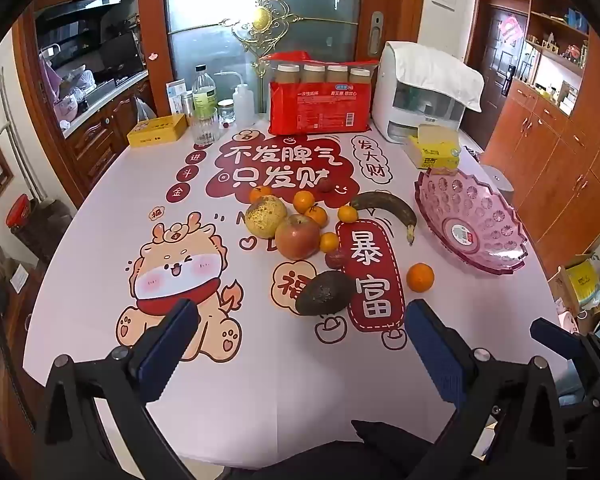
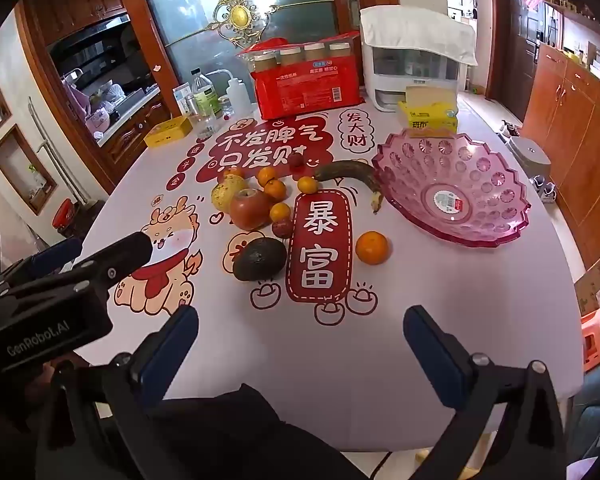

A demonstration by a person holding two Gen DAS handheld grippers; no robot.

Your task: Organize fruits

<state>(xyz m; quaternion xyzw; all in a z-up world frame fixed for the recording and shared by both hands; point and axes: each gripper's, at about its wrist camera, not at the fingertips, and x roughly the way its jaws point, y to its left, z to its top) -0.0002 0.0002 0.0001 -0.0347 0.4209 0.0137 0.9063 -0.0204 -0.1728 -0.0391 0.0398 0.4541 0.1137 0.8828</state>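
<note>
Fruit lies loose in the middle of the printed tablecloth: a dark avocado (image 1: 326,293) (image 2: 259,259) nearest me, a red apple (image 1: 297,237) (image 2: 250,209), a yellow spotted pear (image 1: 266,216) (image 2: 225,191), a brown banana (image 1: 388,208) (image 2: 352,174), several small oranges, and one lone orange (image 1: 420,277) (image 2: 372,247). An empty pink plastic bowl (image 1: 472,224) (image 2: 452,192) stands to the right. My left gripper (image 1: 300,336) hangs open just short of the avocado. My right gripper (image 2: 300,340) is open over bare cloth near the table's front edge. Neither holds anything.
At the back stand a red package of cups (image 1: 319,96), a white appliance under a cloth (image 1: 424,88), a yellow tissue pack (image 1: 434,148), bottles (image 1: 204,100) and a yellow tin (image 1: 156,130). Wooden cabinets (image 2: 572,128) line the right side. The left gripper's body (image 2: 52,304) shows at left in the right wrist view.
</note>
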